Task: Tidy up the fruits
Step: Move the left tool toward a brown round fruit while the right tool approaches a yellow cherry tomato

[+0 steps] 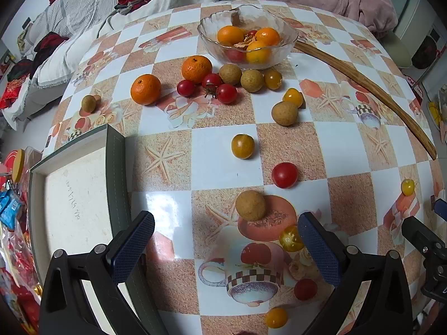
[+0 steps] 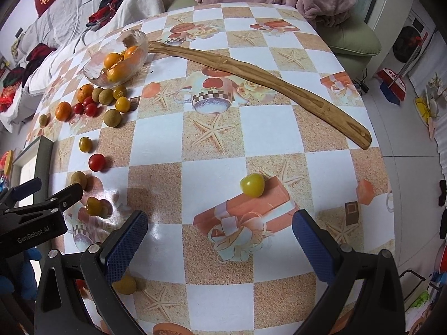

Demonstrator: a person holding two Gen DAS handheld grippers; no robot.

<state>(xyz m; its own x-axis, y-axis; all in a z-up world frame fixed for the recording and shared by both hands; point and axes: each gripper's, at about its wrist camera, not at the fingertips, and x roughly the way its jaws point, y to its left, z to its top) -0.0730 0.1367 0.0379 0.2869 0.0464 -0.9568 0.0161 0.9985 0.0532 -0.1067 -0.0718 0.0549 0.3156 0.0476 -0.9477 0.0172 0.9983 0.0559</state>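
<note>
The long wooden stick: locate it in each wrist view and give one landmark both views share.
Left wrist: the long wooden stick curves along the table's right side, from beside the glass bowl to the right edge.
Right wrist: it crosses the upper middle, bowl to right edge.
Shared landmark: the glass bowl at its far end.

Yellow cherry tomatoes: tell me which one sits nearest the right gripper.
The lone yellow cherry tomato on the printed gift box, straight ahead of the open right gripper; the others lie far left.
</note>
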